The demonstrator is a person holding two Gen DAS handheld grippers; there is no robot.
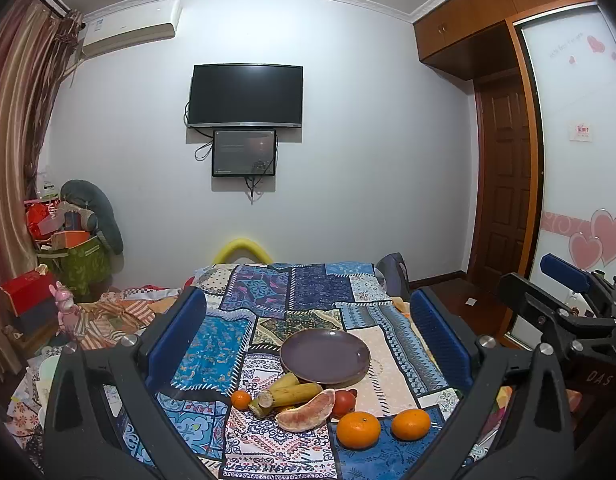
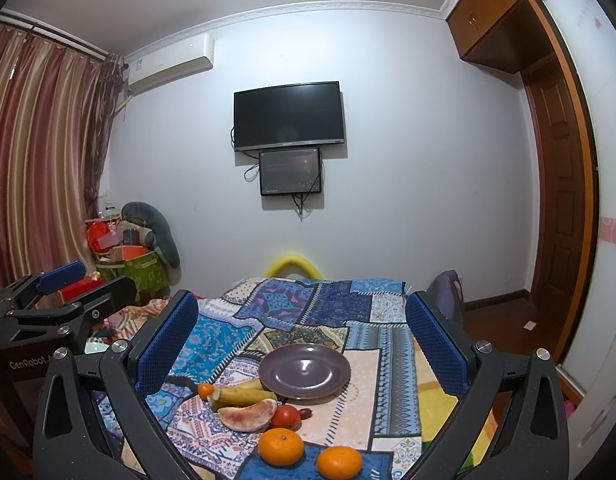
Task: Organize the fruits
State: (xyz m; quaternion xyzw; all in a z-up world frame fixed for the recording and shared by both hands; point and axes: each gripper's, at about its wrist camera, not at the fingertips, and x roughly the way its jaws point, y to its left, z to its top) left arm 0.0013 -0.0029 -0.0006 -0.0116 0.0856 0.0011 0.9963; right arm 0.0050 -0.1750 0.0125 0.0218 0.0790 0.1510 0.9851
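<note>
An empty purple plate (image 1: 325, 355) (image 2: 304, 371) sits on a patchwork cloth (image 1: 268, 304) (image 2: 319, 304). In front of it lie two oranges (image 1: 358, 429) (image 1: 410, 423) (image 2: 281, 446) (image 2: 339, 463), a pomelo wedge (image 1: 306, 410) (image 2: 248, 415), a tomato (image 1: 343, 402) (image 2: 286, 417), sugarcane pieces (image 1: 286, 394) (image 2: 238, 396) and a small tangerine (image 1: 240, 399) (image 2: 206, 391). My left gripper (image 1: 308, 340) is open and empty above the fruit. My right gripper (image 2: 304, 344) is open and empty too, beside the left one.
The cloth covers a bed with clutter at its left side (image 1: 80, 320). A TV (image 1: 246, 96) hangs on the far wall. A wardrobe and door (image 1: 507, 184) stand to the right. Boxes (image 2: 128, 256) are piled by the curtain.
</note>
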